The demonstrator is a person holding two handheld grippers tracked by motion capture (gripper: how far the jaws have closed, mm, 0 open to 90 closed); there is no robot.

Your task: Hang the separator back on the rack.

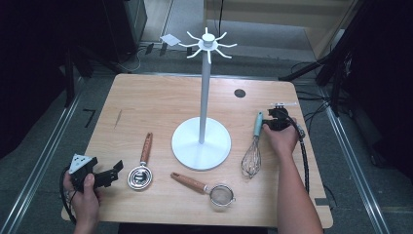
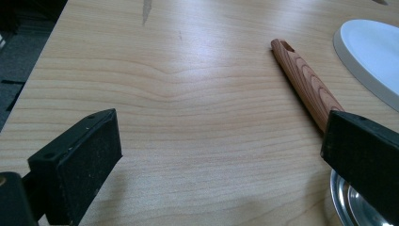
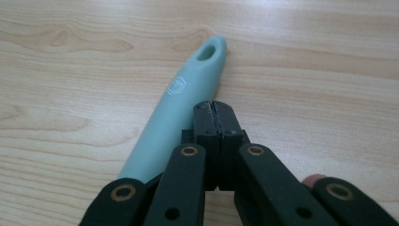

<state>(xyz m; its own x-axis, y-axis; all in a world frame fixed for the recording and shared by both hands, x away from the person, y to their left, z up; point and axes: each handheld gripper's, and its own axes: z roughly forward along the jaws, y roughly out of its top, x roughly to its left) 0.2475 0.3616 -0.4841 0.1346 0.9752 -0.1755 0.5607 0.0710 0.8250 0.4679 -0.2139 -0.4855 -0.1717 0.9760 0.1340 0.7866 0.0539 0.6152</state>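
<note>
Item: wire balloon whisk with a pale teal plastic handle (image 1: 253, 146), lying flat on the light wood-grain desk (image 1: 146, 97), right of the white round-based hook stand (image 1: 201, 142).

Long axis: runs near-straight away from the person in the high view, wire head toward the near edge, handle end with its hanging hole (image 3: 207, 51) pointing toward the far edge.

Right tool (image 1: 273, 121): jaws pressed fully together, nothing between them. It sits just beside the upper handle, on its right; in the right gripper view the handle lies immediately left of the shut jaw tips and runs on ahead. Judged: the jaws must spread before they can straddle the handle.

Left tool (image 1: 108, 174): jaws standing wide apart, empty, near the wooden-handled steel measuring scoop (image 1: 141, 168), well apart from the whisk.

Nearer hand: right.
</note>
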